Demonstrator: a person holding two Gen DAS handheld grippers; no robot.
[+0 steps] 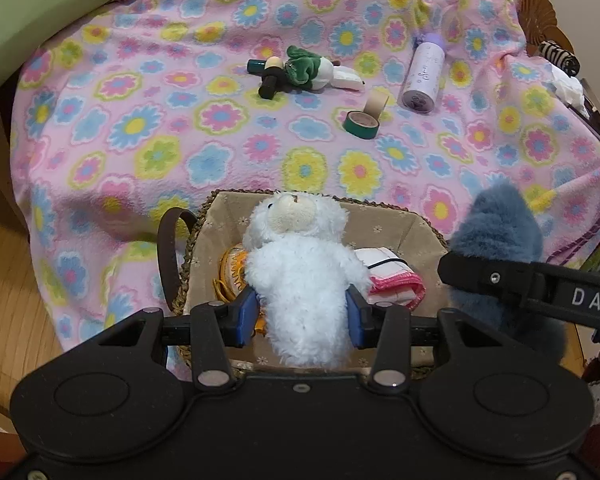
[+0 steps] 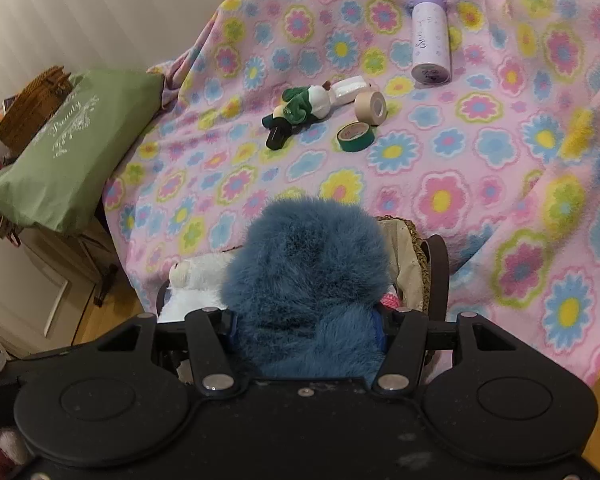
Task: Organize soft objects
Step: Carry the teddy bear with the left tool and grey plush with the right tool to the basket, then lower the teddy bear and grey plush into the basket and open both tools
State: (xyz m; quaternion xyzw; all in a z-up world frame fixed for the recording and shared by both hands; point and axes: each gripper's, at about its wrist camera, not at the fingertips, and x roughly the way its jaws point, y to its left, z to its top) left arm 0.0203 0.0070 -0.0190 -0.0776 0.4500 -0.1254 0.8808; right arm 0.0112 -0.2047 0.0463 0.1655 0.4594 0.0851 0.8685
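Floral fleece blanket (image 1: 204, 128), pink with blue, yellow and green flowers, drapes a raised surface; wood floor (image 1: 4, 280) at lower left in the left wrist view. Green pillow (image 2: 64, 160) with white script lies at the blanket's edge, a brown wicker item behind it.

Woven basket (image 1: 384, 224) with beige fabric lining and a dark brown handle (image 1: 166, 248) sits at the near edge of the blanket. Inside it: a folded white cloth with pink trim (image 1: 392, 284) on the right, and an orange-yellow round item, partly hidden, on the left.

Left claw (image 1: 304, 312): blue pads pressed into both sides of a white plush animal (image 1: 300, 272), gripped around its lower body, head pointing away from the camera. The toy is over the basket's interior; whether it touches the bottom cannot be told.

Right claw (image 2: 306, 328): closed on a blue furry plush (image 2: 306, 276), which hides most of the pads. In the right wrist view this plush is over the basket, just beside the white toy; in the left wrist view it is at the basket's right rim.

Farther back on the blanket, well apart from the basket: green-and-white small plush (image 1: 304, 68) touching dark cylinders, green tape roll (image 1: 362, 124), beige tape roll (image 1: 378, 102) just beside it, lavender bottle (image 1: 424, 76) lying on its side.
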